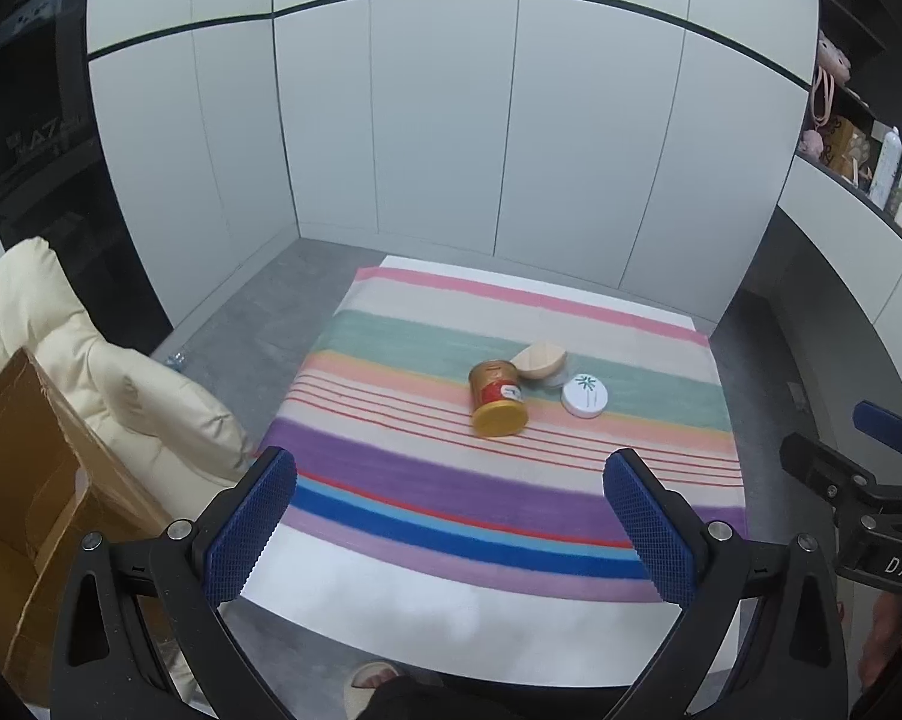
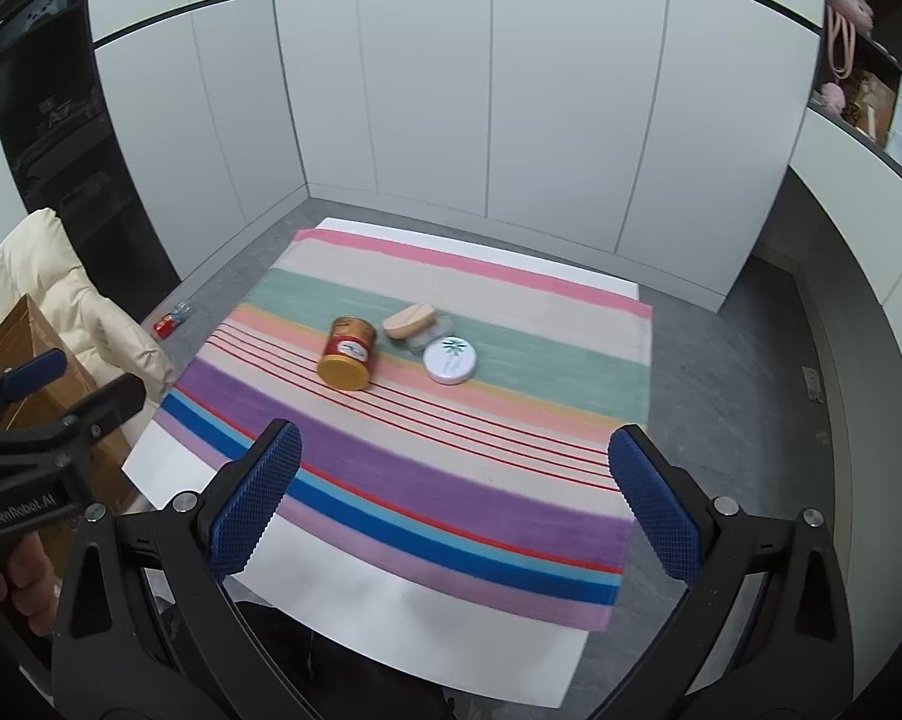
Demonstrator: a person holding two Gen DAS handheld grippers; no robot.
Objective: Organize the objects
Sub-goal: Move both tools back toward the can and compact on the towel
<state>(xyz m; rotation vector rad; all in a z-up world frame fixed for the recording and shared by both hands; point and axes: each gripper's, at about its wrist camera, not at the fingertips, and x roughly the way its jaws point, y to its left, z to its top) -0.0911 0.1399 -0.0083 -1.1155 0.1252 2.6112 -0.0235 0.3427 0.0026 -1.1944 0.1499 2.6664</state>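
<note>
Both grippers are hovering above the near edge of a striped cloth [image 1: 391, 480] that is lying over a white table [image 1: 427, 630]. The left gripper [image 1: 451, 516] is holding its blue-padded fingers wide apart with nothing between them, and the right gripper [image 2: 454, 498] is doing the same. In the left wrist view the right gripper is showing at the far right edge; in the right wrist view the left one is sitting at the far left, with a hand [image 2: 7, 576] wrapping its handle.

Three objects are clustering near the middle of the cloth, well apart from both grippers. A red and gold jar [image 1: 497, 398] is lying on its side with its yellow lid facing the cameras. Just behind it to the right, a tan wooden lid [image 1: 538, 362] is leaning tilted on what may be a clear glass jar [image 2: 427, 333], though that part is too blurred to confirm. A round white tin [image 1: 584, 395] with a green palm print is resting flat beside them.

To the left, a cardboard box [image 1: 25, 480] is standing against a cream cushioned chair [image 1: 91, 354].
</note>
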